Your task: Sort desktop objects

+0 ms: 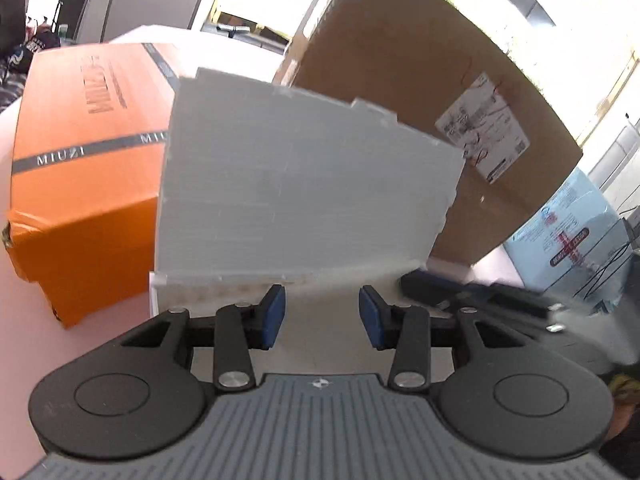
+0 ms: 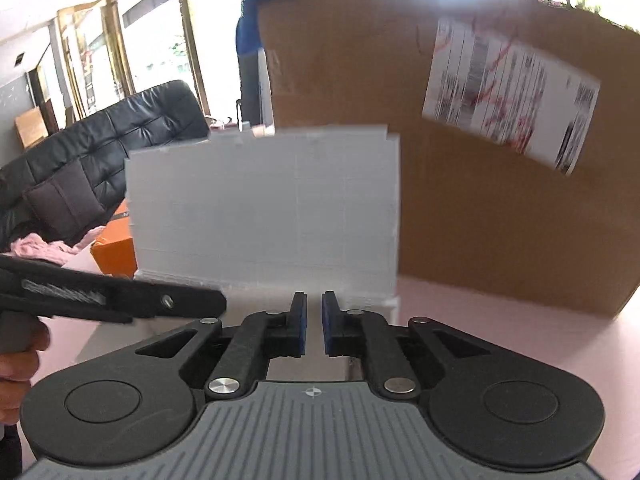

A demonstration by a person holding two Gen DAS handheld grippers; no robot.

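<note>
A white foam box lies on the pink table, with its lid standing upright. My left gripper hangs open just in front of the lid's hinge edge, over the box's white base, with nothing between its blue pads. In the right wrist view the same lid faces me. My right gripper is close to it, jaws almost together with only a thin gap and nothing held. The other gripper's black body reaches in from the left, and a hand holds its handle.
An orange box sits left of the foam box. A large cardboard box with a shipping label stands behind and to the right. A light blue pack lies far right. A black sofa and pink cloth lie beyond the table.
</note>
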